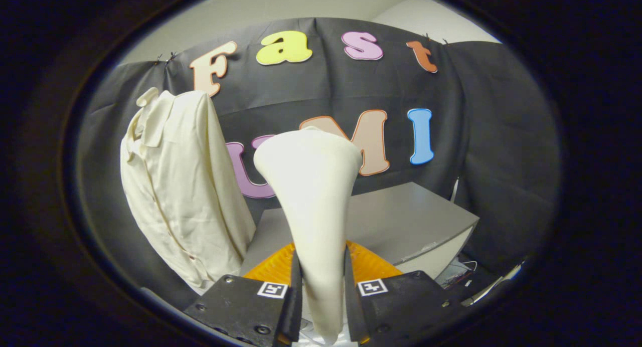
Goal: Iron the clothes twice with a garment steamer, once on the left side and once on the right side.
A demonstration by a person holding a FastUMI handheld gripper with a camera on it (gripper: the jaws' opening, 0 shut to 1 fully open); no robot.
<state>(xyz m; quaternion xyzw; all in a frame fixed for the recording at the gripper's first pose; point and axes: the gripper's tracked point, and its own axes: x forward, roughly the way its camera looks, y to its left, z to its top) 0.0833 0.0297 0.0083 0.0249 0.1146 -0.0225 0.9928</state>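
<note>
My gripper [321,287] is shut on the cream handle of the garment steamer [313,196], which stands upright between the fingers, its wide head rising ahead of them. An orange part of the steamer [368,267] shows just behind the handle at finger level. A cream shirt [180,186] hangs on the black wall to the left of the steamer, collar at the top, apart from the steamer head.
A grey table [401,221] lies beyond the fingers, its right corner near the black cloth wall. Cables and small items [459,274] lie low beside the table's right side.
</note>
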